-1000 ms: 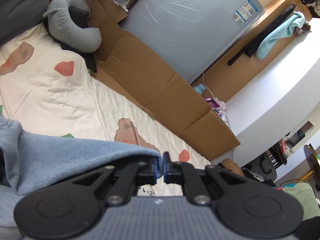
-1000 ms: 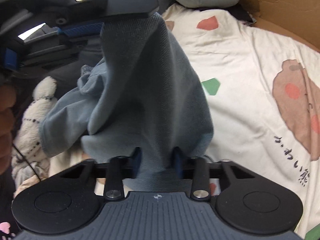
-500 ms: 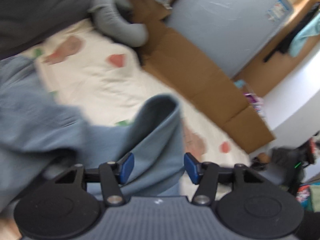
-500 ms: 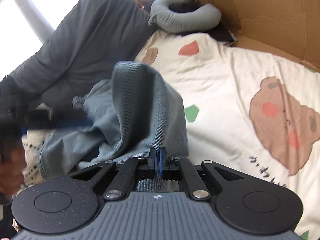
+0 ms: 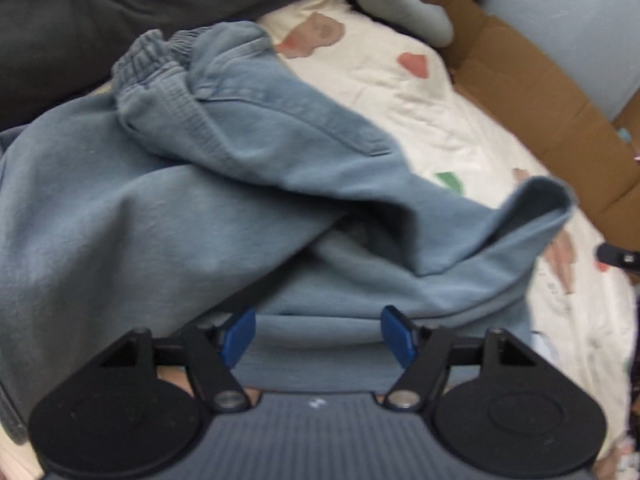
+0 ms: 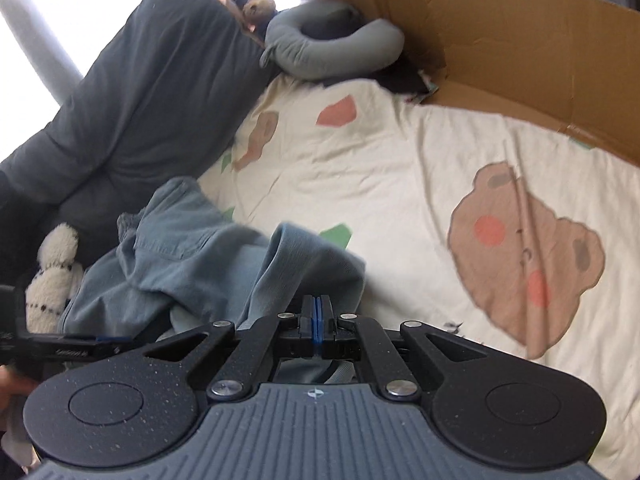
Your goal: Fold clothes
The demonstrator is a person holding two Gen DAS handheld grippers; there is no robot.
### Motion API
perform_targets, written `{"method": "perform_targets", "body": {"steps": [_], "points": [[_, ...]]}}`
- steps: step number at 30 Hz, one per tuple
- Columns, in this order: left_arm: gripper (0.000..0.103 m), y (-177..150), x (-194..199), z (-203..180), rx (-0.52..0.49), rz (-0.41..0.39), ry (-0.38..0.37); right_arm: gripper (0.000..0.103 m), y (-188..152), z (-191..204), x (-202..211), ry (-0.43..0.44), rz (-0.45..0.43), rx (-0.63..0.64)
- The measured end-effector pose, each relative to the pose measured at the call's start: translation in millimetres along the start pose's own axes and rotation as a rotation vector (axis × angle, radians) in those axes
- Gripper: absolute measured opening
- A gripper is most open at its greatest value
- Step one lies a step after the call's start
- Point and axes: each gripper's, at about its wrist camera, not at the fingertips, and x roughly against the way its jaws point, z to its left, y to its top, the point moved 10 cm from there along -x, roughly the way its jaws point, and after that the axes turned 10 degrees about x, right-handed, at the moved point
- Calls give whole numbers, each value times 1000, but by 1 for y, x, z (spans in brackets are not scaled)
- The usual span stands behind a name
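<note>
Blue-grey sweatpants (image 5: 240, 152) with an elastic waistband lie crumpled on the cream bear-print sheet (image 5: 400, 92). My left gripper (image 5: 320, 334) points down over them, its jaws opening. A fold of the fabric lies between the blue pads (image 5: 240, 336) without being pressed. In the right wrist view the sweatpants (image 6: 180, 248) sit at lower left, and my right gripper (image 6: 316, 318) is shut on a raised ridge of their cloth. The left gripper (image 6: 60, 344) shows at that view's left edge, held by a hand (image 6: 12, 384).
A dark grey duvet (image 6: 140, 92) lies along the left. A grey neck pillow (image 6: 332, 48) and brown cardboard (image 6: 520, 48) border the far side of the sheet (image 6: 400, 184). A white plush toy (image 6: 52, 276) sits beside the sweatpants.
The left gripper let go of the cloth edge, spread its jaws and tipped down over the sweatpants. The right gripper's jaws closed on the fabric, and the lifted cloth has sunk towards the bed.
</note>
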Motion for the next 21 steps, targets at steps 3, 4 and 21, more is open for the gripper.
{"method": "perform_targets", "body": {"steps": [3, 4, 21], "points": [[77, -5, -8, 7, -38, -10, 41, 1, -9, 6, 0, 7, 22, 6], [79, -6, -12, 9, -58, -14, 60, 1, -11, 8, -1, 10, 25, 6], [79, -12, -21, 36, -532, 17, 121, 26, -30, 13, -9, 30, 84, -15]]}}
